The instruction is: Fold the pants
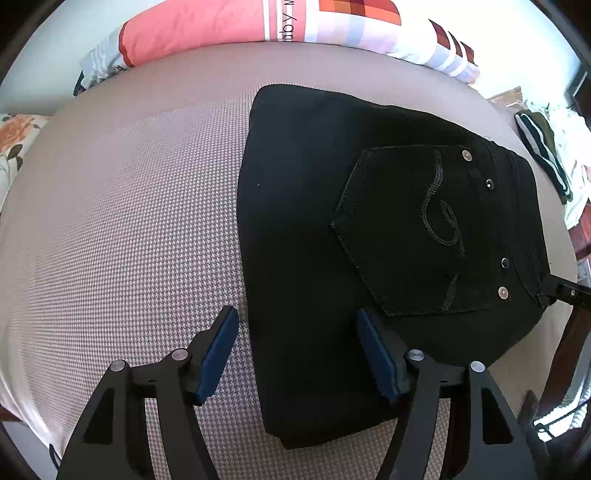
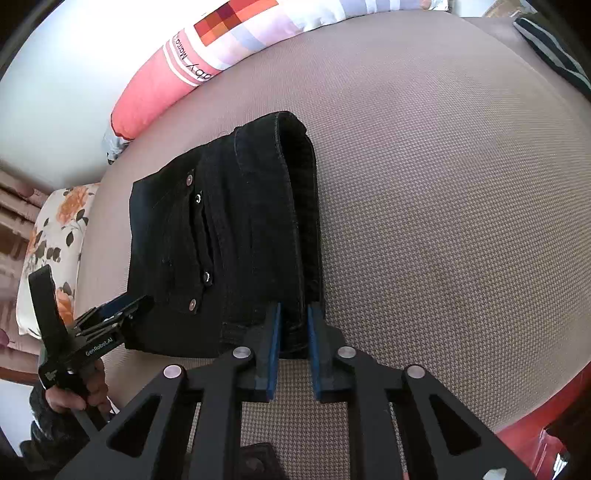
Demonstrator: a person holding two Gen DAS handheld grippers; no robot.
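Black pants (image 1: pixel 314 221) lie folded into a compact block on the beige textured bed cover (image 1: pixel 129 221), back pocket with stitched swirl facing up. My left gripper (image 1: pixel 297 321) stands open over the block's near left edge: one blue pad hangs over the cover, the other over the cloth, neither pressing. In the right wrist view the pants (image 2: pixel 229 229) show their waistband on the right side. My right gripper (image 2: pixel 294 317) is shut on the waistband's near corner. Its tip (image 1: pixel 565 291) shows at the pants' right corner. A hand (image 2: pixel 74 391) holds the left gripper (image 2: pixel 125 306).
A rolled pink and checked quilt (image 1: pixel 207 29) lies along the bed's far side. A floral pillow (image 2: pixel 59 236) sits at the left end. A dark striped garment (image 1: pixel 543 155) lies on the right. The red-brown bed frame (image 2: pixel 535 417) borders the near right edge.
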